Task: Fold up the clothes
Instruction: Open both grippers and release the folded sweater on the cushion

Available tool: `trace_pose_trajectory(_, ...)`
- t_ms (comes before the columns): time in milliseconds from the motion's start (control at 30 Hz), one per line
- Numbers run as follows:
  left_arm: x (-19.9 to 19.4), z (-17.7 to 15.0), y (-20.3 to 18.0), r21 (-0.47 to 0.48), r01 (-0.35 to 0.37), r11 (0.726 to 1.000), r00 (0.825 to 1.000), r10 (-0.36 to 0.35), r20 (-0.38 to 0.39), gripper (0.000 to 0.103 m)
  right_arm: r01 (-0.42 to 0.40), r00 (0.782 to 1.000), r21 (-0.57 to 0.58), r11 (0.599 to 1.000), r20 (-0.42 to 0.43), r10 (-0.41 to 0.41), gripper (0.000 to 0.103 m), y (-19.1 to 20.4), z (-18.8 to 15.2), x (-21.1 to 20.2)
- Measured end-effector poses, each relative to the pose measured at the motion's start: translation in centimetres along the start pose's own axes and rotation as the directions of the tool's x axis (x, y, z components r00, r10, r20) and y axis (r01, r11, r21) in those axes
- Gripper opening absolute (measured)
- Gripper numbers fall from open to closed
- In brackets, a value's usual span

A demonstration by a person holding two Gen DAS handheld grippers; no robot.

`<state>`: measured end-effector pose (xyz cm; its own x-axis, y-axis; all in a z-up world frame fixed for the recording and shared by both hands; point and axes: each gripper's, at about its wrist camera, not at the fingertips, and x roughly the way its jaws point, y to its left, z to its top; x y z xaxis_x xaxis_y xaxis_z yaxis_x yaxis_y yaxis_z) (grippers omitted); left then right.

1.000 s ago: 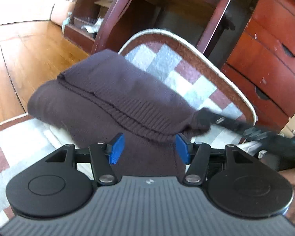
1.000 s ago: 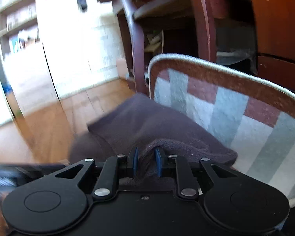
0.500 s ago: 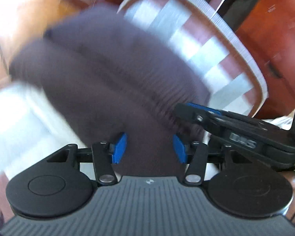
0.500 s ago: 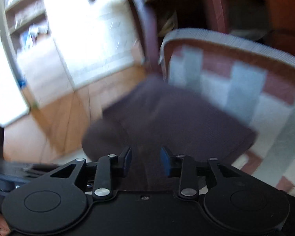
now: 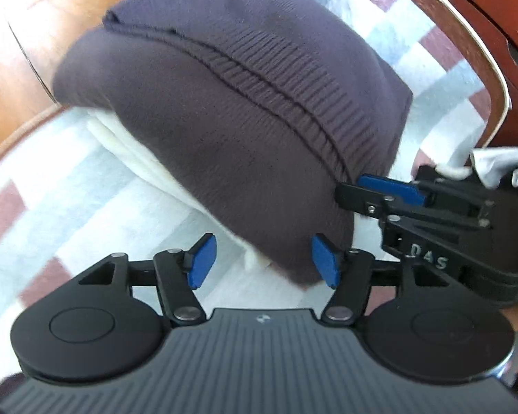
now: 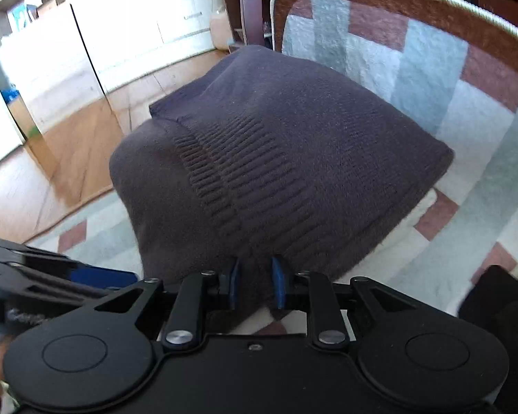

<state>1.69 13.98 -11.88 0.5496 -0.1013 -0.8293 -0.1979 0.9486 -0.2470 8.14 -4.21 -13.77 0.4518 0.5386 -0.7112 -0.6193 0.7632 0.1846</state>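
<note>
In the left wrist view, a folded dark purple-grey knit sweater (image 5: pixel 231 103) lies on top of a folded cream-white garment (image 5: pixel 148 162), and both rest on a checked rug (image 5: pixel 51 186) of pale grey, white and dusty red squares with a brown border. The sweater's ribbed hem runs diagonally across its upper layer, down toward its near right corner. The left gripper (image 5: pixel 262 262) hovers at the sweater's near edge, its jaws standing well apart after just opening further; the right blue pad (image 5: pixel 324 262) sits against the cloth's near corner, the left pad is clear of it over the rug, and nothing is pinched between them. The right gripper (image 5: pixel 373 189) reaches in from the right side, its blue-padded tips at the sweater's right edge where the ribbed hem ends. Wooden floor (image 5: pixel 13 51) shows at upper left and a reddish wooden drawer front (image 5: pixel 500 17) at upper right. In the right wrist view, the same sweater (image 6: pixel 276 151) fills the middle, lying on the rug (image 6: pixel 466 131). The right gripper (image 6: pixel 255 286) has its jaws nearly together, having just eased slightly wider, with a bunched fold of the sweater's near hem pinched between the blue pads. The left gripper's (image 6: pixel 96 276) blurred tip shows at lower left, beside the sweater's edge.
</note>
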Motion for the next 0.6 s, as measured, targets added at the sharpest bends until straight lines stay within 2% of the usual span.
trace_pose_trajectory(67,-2.1,0.2,-0.5,0.035,-0.024,0.999,0.999,0.022,0.03,0.062,-0.05,0.998,0.03,0.998,0.029,0.049,0.027,0.1,0.5,-2.2)
trace_pose_trajectory(167,-5.5,0.5,-1.7,0.095,-0.062,0.994,0.993,0.052,0.102,0.07,-0.143,0.984,0.087,0.986,0.115,0.133,0.033,-0.3,1.1,-6.1)
trace_pose_trajectory(233,-7.7,0.7,-3.2,0.146,-0.091,0.985,0.986,0.069,0.149,0.08,-0.126,0.984,0.086,0.988,0.135,0.114,0.037,-0.3,1.6,-8.5)
trace_pose_trajectory(267,-8.7,0.7,-3.9,0.17,-0.106,0.98,0.982,0.076,0.173,0.083,-0.113,0.985,0.079,0.99,0.141,0.101,0.046,-0.2,1.7,-9.5)
trace_pose_trajectory(333,-10.6,0.5,-5.2,0.212,-0.123,0.969,0.975,0.078,0.21,0.085,-0.071,0.987,0.073,0.995,0.149,0.06,0.055,0.3,1.7,-11.6)
trace_pose_trajectory(500,-12.8,-1.3,-7.7,0.286,-0.145,0.947,0.971,0.081,0.223,0.093,0.046,0.989,0.052,0.998,0.136,-0.053,0.063,2.2,1.1,-15.5)
trace_pose_trajectory(600,-13.1,-2.1,-8.6,0.3,-0.152,0.942,0.977,0.097,0.19,0.093,0.06,0.988,0.035,0.998,0.144,-0.065,0.063,2.8,0.5,-17.4)
